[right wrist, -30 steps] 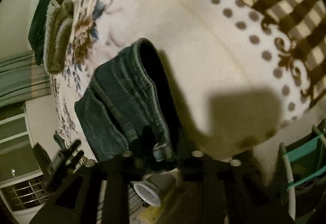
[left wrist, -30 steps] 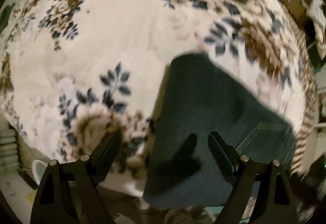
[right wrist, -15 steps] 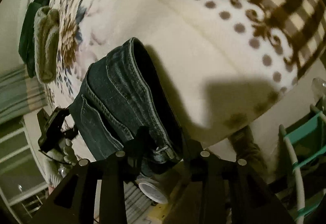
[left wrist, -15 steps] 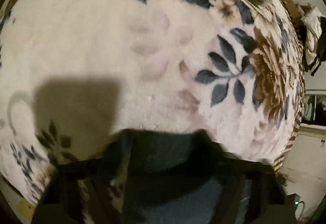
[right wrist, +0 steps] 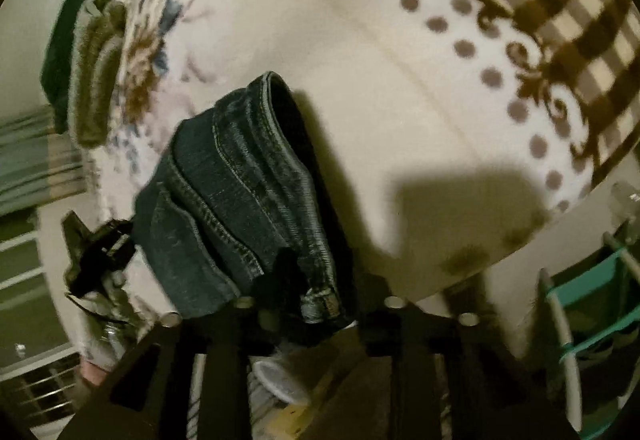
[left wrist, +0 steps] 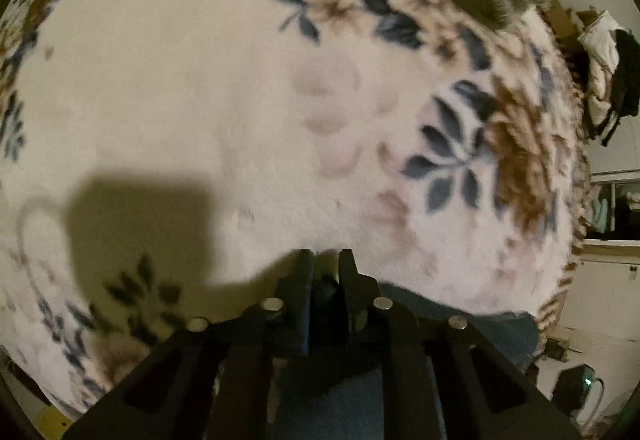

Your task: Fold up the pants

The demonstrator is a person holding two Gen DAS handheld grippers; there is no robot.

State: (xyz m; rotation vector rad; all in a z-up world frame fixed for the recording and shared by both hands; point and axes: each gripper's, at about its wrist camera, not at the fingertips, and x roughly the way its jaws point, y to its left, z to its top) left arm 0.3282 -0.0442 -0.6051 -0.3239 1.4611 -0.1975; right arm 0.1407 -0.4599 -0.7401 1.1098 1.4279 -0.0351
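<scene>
Since a second ago the left gripper point(left wrist: 325, 260) has come from wide open above the jeans point(right wrist: 240, 208) down to their edge, and its two fingers now stand narrow, nearly together, with a dark fold of denim pinched between them. In the left wrist view the jeans point(left wrist: 460, 324) show only as a blue-grey strip low in the picture, behind and beside the fingers.

The right gripper point(right wrist: 316, 304) has hardly changed. Its fingers are close on the waistband end of the jeans, near a belt loop, and they hold the cloth. In this view the jeans lie folded in a thick bundle with the seams and a pocket turned up, on the near part of the blanket point(right wrist: 360, 80). The left gripper point(right wrist: 100, 244) shows at the far edge of the bundle, blurred.

Nothing lies on the jeans. A green-brown fuzzy roll point(right wrist: 96, 72) lies at the far side of the blanket, well apart from the jeans, with a dark green cloth point(right wrist: 68, 36) beside it. The blanket is cream, with blue and brown flowers point(left wrist: 452, 156) in one part, brown dots and a brown check border point(right wrist: 560, 0) in another. Square shadows of the grippers fall on it.

Beside the bed stand a teal rack point(right wrist: 592, 292) with white bars and a white round cup point(right wrist: 280, 380) on the floor below. Clothes point(left wrist: 604, 52) hang at the wall. The room is dim.
</scene>
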